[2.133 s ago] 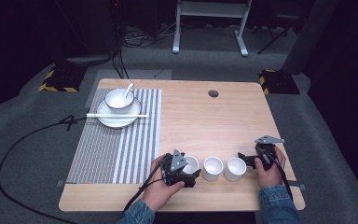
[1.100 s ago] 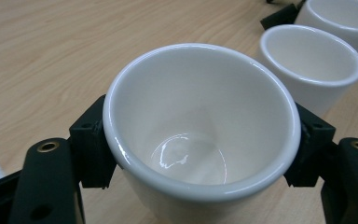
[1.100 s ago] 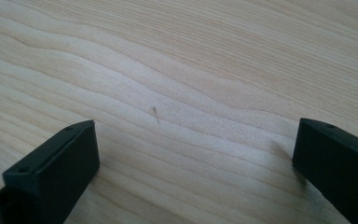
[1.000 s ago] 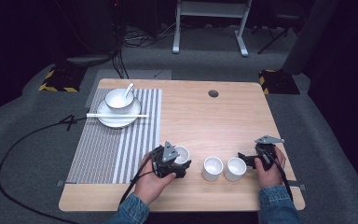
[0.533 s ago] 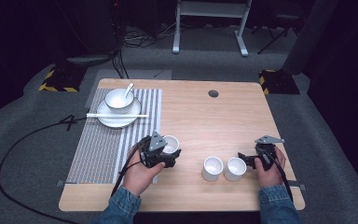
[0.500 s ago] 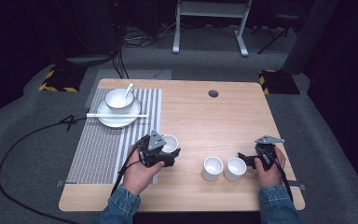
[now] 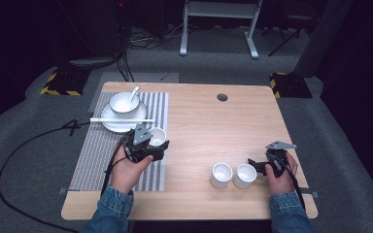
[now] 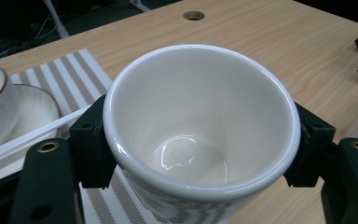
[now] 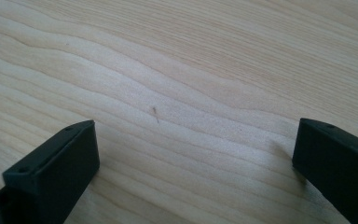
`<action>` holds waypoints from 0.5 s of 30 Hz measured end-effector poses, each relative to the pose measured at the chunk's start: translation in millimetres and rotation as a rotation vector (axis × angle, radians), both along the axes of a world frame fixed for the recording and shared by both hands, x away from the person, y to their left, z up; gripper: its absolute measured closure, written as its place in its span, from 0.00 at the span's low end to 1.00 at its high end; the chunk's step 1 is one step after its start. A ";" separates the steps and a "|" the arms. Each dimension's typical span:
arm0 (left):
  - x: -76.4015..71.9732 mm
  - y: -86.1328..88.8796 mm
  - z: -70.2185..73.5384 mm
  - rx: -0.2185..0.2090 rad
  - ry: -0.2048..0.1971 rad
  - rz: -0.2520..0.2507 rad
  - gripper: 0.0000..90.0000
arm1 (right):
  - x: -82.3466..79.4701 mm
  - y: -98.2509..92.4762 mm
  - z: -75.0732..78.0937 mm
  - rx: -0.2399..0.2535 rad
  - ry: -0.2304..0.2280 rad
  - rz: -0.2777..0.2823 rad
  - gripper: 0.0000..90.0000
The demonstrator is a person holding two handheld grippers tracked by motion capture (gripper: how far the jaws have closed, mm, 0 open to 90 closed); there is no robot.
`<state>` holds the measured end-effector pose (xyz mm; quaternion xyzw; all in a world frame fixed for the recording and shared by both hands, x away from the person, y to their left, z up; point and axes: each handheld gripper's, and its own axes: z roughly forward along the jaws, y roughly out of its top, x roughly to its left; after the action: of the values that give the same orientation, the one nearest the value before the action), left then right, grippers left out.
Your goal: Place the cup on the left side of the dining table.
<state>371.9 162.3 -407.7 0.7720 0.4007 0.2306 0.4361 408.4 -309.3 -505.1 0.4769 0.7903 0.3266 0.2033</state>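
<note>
White glazed ceramic cup (image 8: 200,135) sits clamped between the black jaws of the left gripper (image 7: 148,145), pads pressing its wall at 9 and 3 o'clock, mouth up and empty. It hangs over the right edge of the grey-and-white striped placemat (image 7: 97,150). At 10 o'clock from the cup lie a white plate (image 7: 121,121) carrying a white bowl with a spoon (image 7: 125,102), and a white chopstick (image 7: 121,120) laid across the plate, close to the gripper. Two more white cups (image 7: 233,174) stand side by side on the pale wooden table (image 7: 213,126) at 4 o'clock, well apart. The right gripper (image 7: 257,166), jaws wide with bare wood between them, rests just beside the nearer of the pair. A second ago the held cup was third in that row; it has since travelled toward 10 o'clock. The left hand (image 7: 126,170) reaches in from 6 o'clock, forearm angled toward the placemat.
</note>
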 end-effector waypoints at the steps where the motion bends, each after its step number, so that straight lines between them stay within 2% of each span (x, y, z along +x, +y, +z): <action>1: 1.2 3.9 0.1 -0.006 0.005 0.010 0.30 | 0.0 0.0 0.1 0.000 0.001 0.000 0.00; 7: 8.7 24.2 -4.9 0.012 0.007 0.083 0.30 | 0.0 0.0 0.0 0.000 0.000 0.000 0.00; 11: 13.8 34.6 -10.9 -0.002 0.011 0.115 0.30 | 0.0 0.0 0.0 0.000 0.000 0.000 0.00; 15: 22.2 48.4 -19.3 -0.013 0.014 0.168 0.30 | 0.1 0.0 0.0 0.000 -0.001 0.001 0.00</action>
<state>394.1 210.7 -427.1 0.7344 0.4687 0.2585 0.4172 408.5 -309.4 -505.1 0.4765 0.7904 0.3267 0.2036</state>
